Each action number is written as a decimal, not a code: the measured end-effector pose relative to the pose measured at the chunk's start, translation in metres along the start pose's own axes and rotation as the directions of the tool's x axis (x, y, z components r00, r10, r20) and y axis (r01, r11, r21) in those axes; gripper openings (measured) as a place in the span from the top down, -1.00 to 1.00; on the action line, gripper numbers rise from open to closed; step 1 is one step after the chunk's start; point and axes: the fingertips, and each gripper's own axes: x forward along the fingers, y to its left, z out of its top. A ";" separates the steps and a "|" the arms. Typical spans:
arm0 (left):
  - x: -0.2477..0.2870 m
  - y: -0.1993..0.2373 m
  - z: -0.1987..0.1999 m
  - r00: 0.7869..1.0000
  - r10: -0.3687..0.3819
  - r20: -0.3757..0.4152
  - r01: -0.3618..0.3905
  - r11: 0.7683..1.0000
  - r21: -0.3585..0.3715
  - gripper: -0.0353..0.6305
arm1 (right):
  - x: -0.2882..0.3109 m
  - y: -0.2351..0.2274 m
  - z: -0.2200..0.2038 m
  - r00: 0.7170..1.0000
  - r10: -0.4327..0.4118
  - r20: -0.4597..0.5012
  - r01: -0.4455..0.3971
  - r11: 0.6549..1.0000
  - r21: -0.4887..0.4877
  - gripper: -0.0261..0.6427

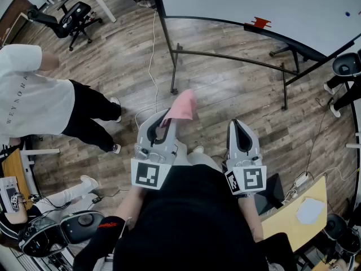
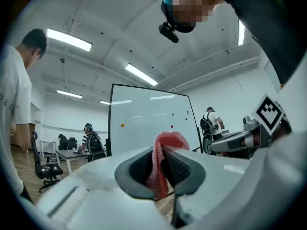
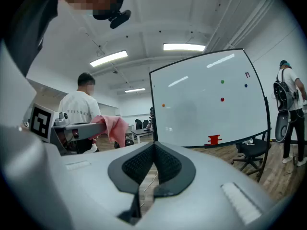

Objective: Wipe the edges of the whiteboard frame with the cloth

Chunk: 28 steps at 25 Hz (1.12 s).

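Cloth (image 1: 181, 107), pink, pinched in the clenched left gripper (image 1: 167, 124), drooping past its tips. Right gripper (image 1: 242, 133) alongside, jaws together, empty. Both held low before the torso, pointing toward the whiteboard (image 1: 242, 1), well apart from it.

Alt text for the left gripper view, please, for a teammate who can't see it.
The left gripper is shut on a pink cloth, whose fold sticks up past the jaws. Ahead stands the whiteboard, not yet touched.

Right gripper (image 3: 152, 148) jaws together, empty. Whiteboard (image 3: 206, 104) ahead; pink cloth (image 3: 113, 128) hangs from left gripper (image 3: 79, 128) at left.
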 end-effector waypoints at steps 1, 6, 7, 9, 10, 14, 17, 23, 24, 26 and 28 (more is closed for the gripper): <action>-0.003 0.004 -0.002 1.000 0.012 -0.004 -0.012 1.000 -0.020 0.82 | 0.002 0.004 0.001 1.000 0.006 0.001 -0.006 1.000 -0.006 0.92; -0.015 0.016 -0.003 0.998 0.053 -0.015 -0.053 0.998 -0.045 0.82 | 0.006 0.023 0.004 0.999 0.054 0.000 -0.054 0.998 -0.027 0.92; -0.015 0.016 -0.003 0.999 0.053 -0.015 -0.053 0.998 -0.041 0.82 | 0.007 0.025 0.005 0.998 0.062 0.002 -0.061 0.998 -0.028 0.92; -0.017 0.016 -0.004 0.999 0.051 -0.009 -0.051 0.998 -0.037 0.82 | 0.008 0.027 0.005 0.997 0.074 0.008 -0.073 0.997 -0.033 0.92; -0.017 0.015 -0.005 0.999 0.052 -0.006 -0.052 0.998 -0.037 0.82 | 0.008 0.028 0.005 0.997 0.078 0.010 -0.077 0.996 -0.036 0.92; -0.019 0.012 -0.007 0.998 0.062 -0.009 -0.063 0.997 -0.039 0.82 | 0.006 0.029 0.006 0.996 0.089 0.010 -0.088 0.995 -0.046 0.92; -0.016 0.014 0.000 0.997 0.070 0.009 -0.070 0.997 -0.035 0.82 | 0.007 0.027 0.008 0.996 0.088 0.004 -0.088 0.995 -0.049 0.92; -0.009 0.033 0.000 0.996 0.088 -0.001 -0.088 0.995 -0.034 0.82 | 0.028 0.031 0.014 0.993 0.117 0.019 -0.116 0.993 -0.011 0.92; -0.007 0.037 -0.002 0.996 0.094 0.000 -0.094 0.995 -0.042 0.82 | 0.032 0.033 0.014 0.992 0.122 0.018 -0.121 0.992 -0.016 0.92; 0.001 0.046 -0.007 0.995 0.098 0.001 -0.098 0.994 -0.057 0.82 | 0.043 0.034 0.012 0.992 0.126 0.011 -0.126 0.992 -0.024 0.92; 0.013 0.055 -0.013 0.996 0.093 -0.005 -0.093 0.994 -0.062 0.82 | 0.057 0.032 0.010 0.992 0.124 0.004 -0.124 0.992 -0.031 0.92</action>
